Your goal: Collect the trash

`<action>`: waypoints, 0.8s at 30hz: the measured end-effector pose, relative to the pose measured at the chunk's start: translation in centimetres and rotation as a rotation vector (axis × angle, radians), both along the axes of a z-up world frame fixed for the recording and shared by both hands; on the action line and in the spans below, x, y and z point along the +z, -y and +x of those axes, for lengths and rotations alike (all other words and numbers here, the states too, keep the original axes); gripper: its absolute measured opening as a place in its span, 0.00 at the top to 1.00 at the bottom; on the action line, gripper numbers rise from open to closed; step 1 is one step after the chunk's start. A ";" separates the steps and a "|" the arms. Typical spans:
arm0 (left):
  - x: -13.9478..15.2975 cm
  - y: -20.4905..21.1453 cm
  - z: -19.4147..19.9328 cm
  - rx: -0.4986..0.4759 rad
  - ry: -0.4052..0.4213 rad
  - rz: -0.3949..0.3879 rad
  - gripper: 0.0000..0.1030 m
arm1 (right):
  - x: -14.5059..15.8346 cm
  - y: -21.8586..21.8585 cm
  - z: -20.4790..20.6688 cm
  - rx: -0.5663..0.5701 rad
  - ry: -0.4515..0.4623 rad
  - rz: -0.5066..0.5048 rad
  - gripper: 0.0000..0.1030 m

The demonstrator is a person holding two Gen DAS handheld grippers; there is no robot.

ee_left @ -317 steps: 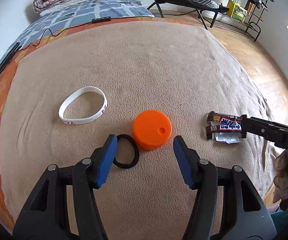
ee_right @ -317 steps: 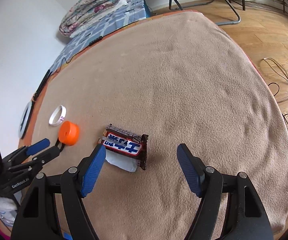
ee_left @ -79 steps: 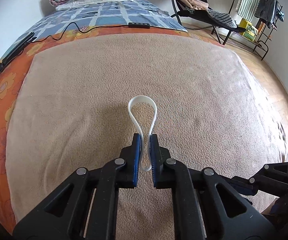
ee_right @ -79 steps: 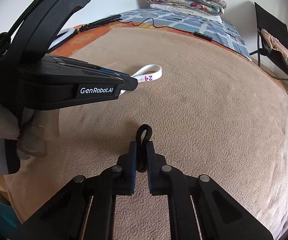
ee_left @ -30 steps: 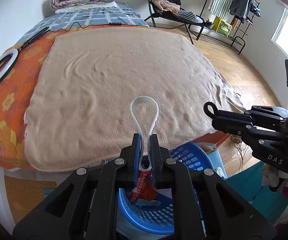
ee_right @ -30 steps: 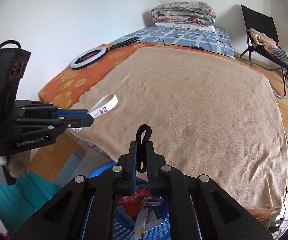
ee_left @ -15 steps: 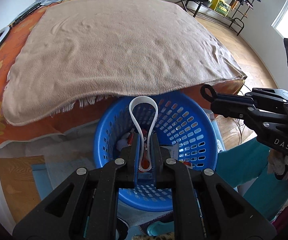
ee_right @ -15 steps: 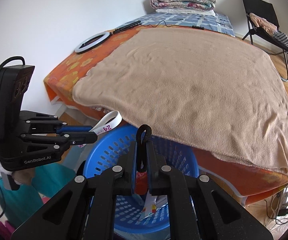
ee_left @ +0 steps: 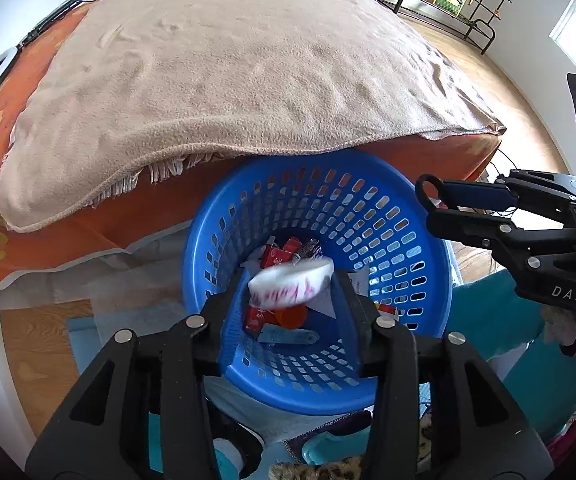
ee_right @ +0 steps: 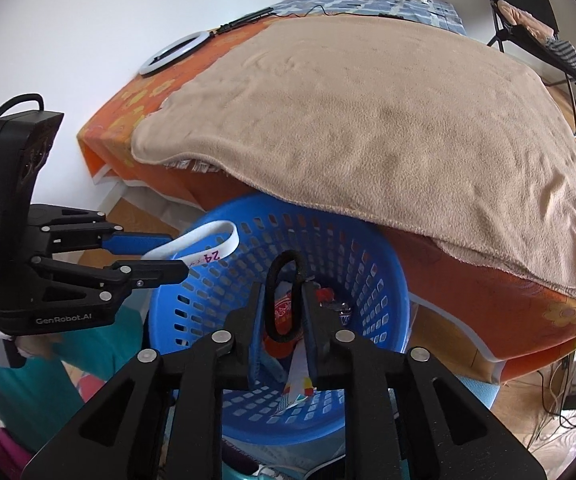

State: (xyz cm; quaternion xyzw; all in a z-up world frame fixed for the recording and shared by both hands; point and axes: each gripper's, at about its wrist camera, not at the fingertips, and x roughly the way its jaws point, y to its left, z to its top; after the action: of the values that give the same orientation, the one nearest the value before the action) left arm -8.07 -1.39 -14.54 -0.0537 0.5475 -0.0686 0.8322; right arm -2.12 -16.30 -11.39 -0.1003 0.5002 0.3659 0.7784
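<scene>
A blue perforated basket point(ee_left: 403, 216) stands on the floor against the bed and holds wrappers and an orange lid point(ee_left: 289, 316). My left gripper point(ee_left: 289, 284) is over the basket with its jaws apart; the white wristband point(ee_left: 291, 282), blurred, lies loose between them. In the right wrist view the wristband point(ee_right: 204, 246) still sticks out from the left gripper point(ee_right: 164, 254). My right gripper point(ee_right: 284, 300) is over the basket, jaws slightly parted around a black hair tie point(ee_right: 284, 300), which still sits between the pads. It also shows in the left wrist view point(ee_left: 427, 190).
The bed with a beige blanket point(ee_left: 228, 64) over an orange sheet point(ee_right: 487, 280) overhangs the basket's far rim. A ring light point(ee_right: 172, 52) lies on the bed's far left. Wooden floor and cables point(ee_right: 567, 392) lie to the right. Teal fabric point(ee_left: 487, 320) is beside the basket.
The left gripper's jaws have opened and the white wristband is slipping free over the basket. The right gripper's jaws have parted a little around the hair tie. Both grippers have moved lower.
</scene>
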 end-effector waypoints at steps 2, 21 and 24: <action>0.0 -0.1 0.0 0.005 0.001 -0.001 0.56 | -0.1 0.2 0.1 -0.015 -0.004 -0.001 0.69; 1.2 -0.7 0.2 0.048 0.051 0.016 0.33 | 0.6 1.3 0.7 -0.101 0.030 -0.039 0.35; 1.7 -0.9 0.3 0.060 0.064 0.013 0.33 | 0.7 1.3 0.9 -0.125 0.045 -0.053 0.33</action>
State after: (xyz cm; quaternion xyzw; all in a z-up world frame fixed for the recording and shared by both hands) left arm -7.73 -0.51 -12.82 -0.0627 0.5192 -0.0419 0.8513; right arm -1.24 -17.65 -10.64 -0.0978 0.4975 0.3010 0.8077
